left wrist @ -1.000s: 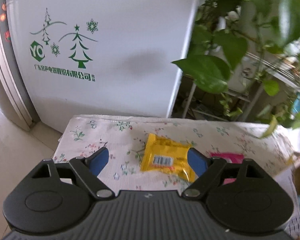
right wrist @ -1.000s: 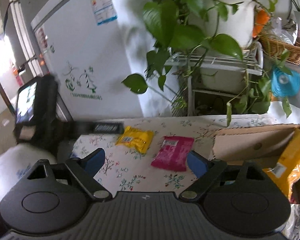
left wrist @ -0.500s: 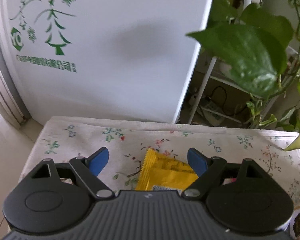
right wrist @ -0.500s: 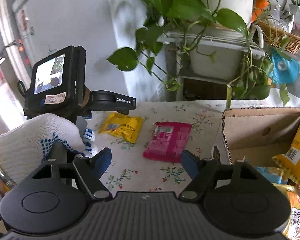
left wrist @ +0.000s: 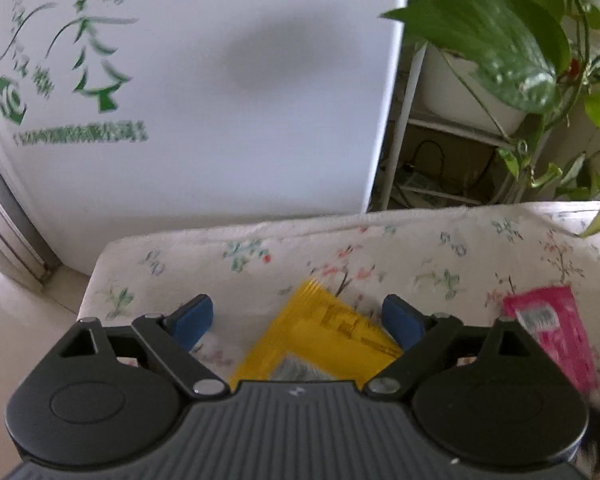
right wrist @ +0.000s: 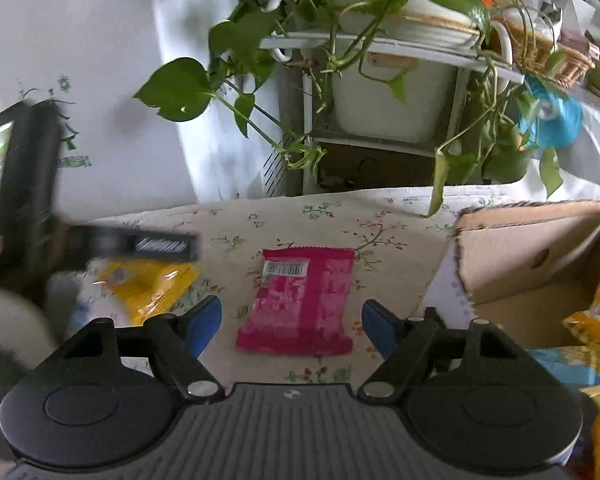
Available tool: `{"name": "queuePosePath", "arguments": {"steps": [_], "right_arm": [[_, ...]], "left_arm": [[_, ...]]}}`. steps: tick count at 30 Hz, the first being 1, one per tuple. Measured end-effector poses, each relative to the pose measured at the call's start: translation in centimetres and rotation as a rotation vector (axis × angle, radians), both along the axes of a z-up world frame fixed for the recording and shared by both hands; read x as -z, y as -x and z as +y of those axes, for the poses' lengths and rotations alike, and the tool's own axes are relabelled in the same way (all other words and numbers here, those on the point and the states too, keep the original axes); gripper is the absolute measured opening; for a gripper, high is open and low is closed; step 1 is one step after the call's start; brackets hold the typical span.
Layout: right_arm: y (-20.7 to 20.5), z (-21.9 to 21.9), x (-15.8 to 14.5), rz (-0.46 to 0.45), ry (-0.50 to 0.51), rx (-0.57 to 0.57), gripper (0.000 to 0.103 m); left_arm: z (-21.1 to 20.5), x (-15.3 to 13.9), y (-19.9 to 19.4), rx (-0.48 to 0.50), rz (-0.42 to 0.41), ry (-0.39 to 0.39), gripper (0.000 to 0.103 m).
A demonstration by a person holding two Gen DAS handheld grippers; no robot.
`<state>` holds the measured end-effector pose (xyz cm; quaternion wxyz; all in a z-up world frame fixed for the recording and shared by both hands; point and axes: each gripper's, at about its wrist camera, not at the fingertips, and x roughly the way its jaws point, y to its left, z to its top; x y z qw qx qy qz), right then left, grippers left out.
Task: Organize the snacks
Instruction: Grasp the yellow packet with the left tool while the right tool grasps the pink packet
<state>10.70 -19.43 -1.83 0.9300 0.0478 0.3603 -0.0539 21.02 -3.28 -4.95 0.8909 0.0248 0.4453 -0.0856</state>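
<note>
Your left gripper (left wrist: 298, 320), jaws opening, straddles the yellow snack packet (left wrist: 324, 340) flat on the desk (left wrist: 420, 248), your right gripper (right wrist: 292, 320) gapes around the pink packet (right wrist: 300, 304); both look light, crinkly, slippery: pinch across the edges.

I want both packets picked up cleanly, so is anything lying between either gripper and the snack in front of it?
Nothing visible. The yellow foil packet lies on the floral tablecloth between the left gripper's opening jaws, untouched; the pink foil packet lies bare ahead of the open right gripper.
</note>
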Motion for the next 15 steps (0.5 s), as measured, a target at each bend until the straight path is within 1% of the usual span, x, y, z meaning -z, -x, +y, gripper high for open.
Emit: {"name": "queuePosePath", "arguments": {"steps": [3,6,7,9,10,11,14,15], "right_arm": [[-0.9,0.2,0.6,-0.003,-0.007,0.032,0.083],[-1.8,0.1,1.6,0.026,-0.016,0.071,0.082],[-2.1,0.0,2.0,0.047,-0.027,0.083,0.080],[-1.9,-0.1,2.3,0.032,-0.024,0.101,0.070],[-1.8,-0.1,2.3,0.029,-0.012,0.101,0.063],[-1.7,-0.2,2.2,0.029,-0.015,0.091,0.061],[-1.0,-0.6,1.8,0.039,-0.066,0.068,0.059],[-0.7,-0.7,1.7,0.045,-0.069,0.065,0.059]], "left_arm": [[0.7,-0.1,1.3,0.025,-0.010,-0.013,0.093],[1.4,-0.3,2.3,0.040,-0.008,-0.004,0.092],[1.6,-0.4,2.5,0.047,-0.008,0.001,0.089],[1.8,-0.5,3.0,0.061,-0.016,0.005,0.085],[1.9,-0.6,3.3,0.071,-0.021,0.010,0.080],[1.6,-0.5,3.1,0.084,-0.024,0.014,0.073],[1.4,-0.8,4.1,0.128,-0.033,0.010,0.058],[1.5,-1.0,4.4,0.133,-0.030,0.016,0.057]]}}
